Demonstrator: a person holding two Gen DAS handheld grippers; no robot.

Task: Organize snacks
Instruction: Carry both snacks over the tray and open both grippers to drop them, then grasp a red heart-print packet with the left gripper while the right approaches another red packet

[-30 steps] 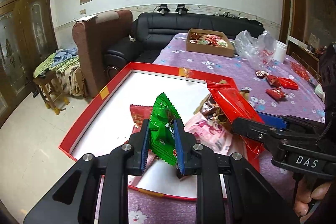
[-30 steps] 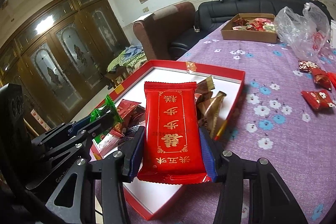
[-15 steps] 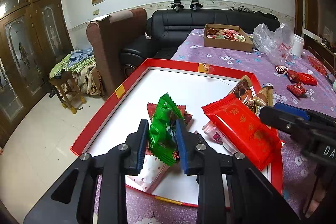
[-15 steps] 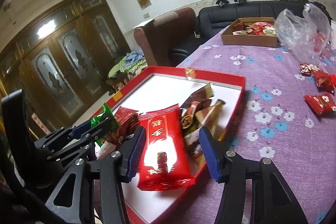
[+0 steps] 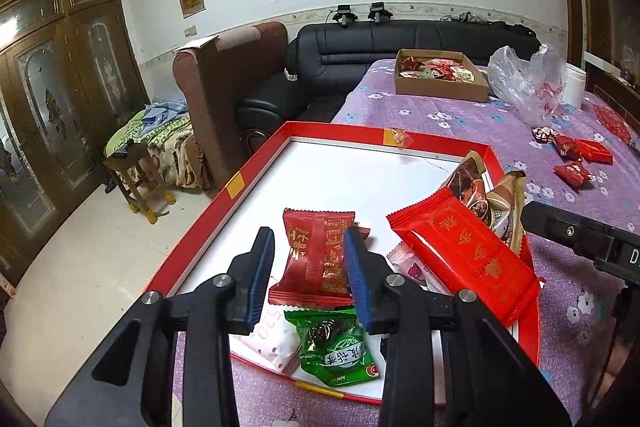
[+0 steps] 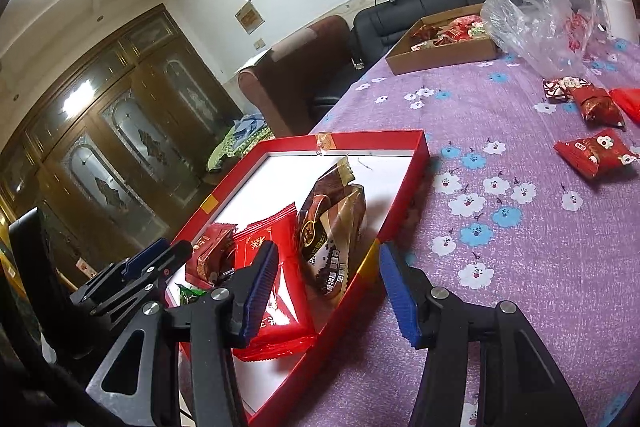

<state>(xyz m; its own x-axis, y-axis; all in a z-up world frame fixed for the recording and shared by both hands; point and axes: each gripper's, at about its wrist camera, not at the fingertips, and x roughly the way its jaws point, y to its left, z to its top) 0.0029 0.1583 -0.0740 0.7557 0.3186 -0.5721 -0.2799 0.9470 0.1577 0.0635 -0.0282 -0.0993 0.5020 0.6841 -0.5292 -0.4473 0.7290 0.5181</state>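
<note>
Left gripper (image 5: 310, 263) has its jaws opening with nothing pinched, and the green snack packet (image 5: 336, 347) lies flat under it at the near edge of the red tray (image 5: 256, 163), next to a dark red packet (image 5: 316, 259). Right gripper (image 6: 326, 283) is spread apart and empty over the tray's right rim, with the big red packet (image 6: 276, 291) lying in the tray by its left finger and the brown packets (image 6: 332, 223) just beyond. More snacks sit scattered toward the far right of the purple flowered table (image 6: 520, 267), near a plastic bag (image 6: 540, 15) and a cardboard box (image 6: 440, 51).
</note>
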